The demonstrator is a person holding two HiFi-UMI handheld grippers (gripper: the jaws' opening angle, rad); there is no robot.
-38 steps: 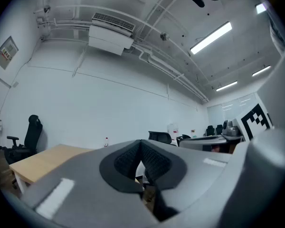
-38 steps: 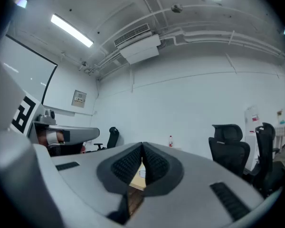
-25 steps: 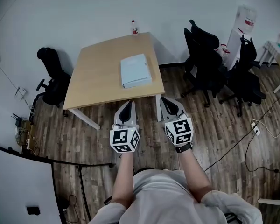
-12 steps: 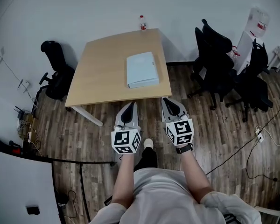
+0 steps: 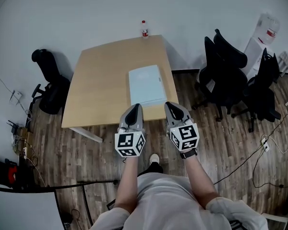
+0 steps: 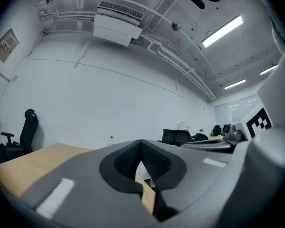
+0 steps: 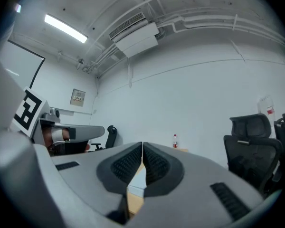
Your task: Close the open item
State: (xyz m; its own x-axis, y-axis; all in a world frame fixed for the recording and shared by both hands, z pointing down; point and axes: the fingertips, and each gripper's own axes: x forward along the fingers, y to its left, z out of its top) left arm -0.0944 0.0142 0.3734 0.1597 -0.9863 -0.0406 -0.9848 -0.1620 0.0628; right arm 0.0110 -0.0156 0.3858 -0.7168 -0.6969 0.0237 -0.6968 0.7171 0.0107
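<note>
Evidently readying an approach, the left gripper [image 5: 134, 110] and right gripper [image 5: 173, 108] hover at the light wooden bench's [image 5: 98, 87] near edge, fingers [image 5: 132, 116] pressed together (nothing held), aimed at the flat pale-blue rectangular folder [image 5: 147, 84].

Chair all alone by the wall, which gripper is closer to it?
Left. The left gripper is on the side toward the chair; the right gripper is farther over.

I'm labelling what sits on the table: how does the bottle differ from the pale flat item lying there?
The bottle stands upright at the far edge of the table; the pale flat item lies flat toward the near edge. The bottle is small and narrow, with red on it; the pale flat item is broad, rectangular and light blue. Both rest on the same table, well apart from each other.
</note>
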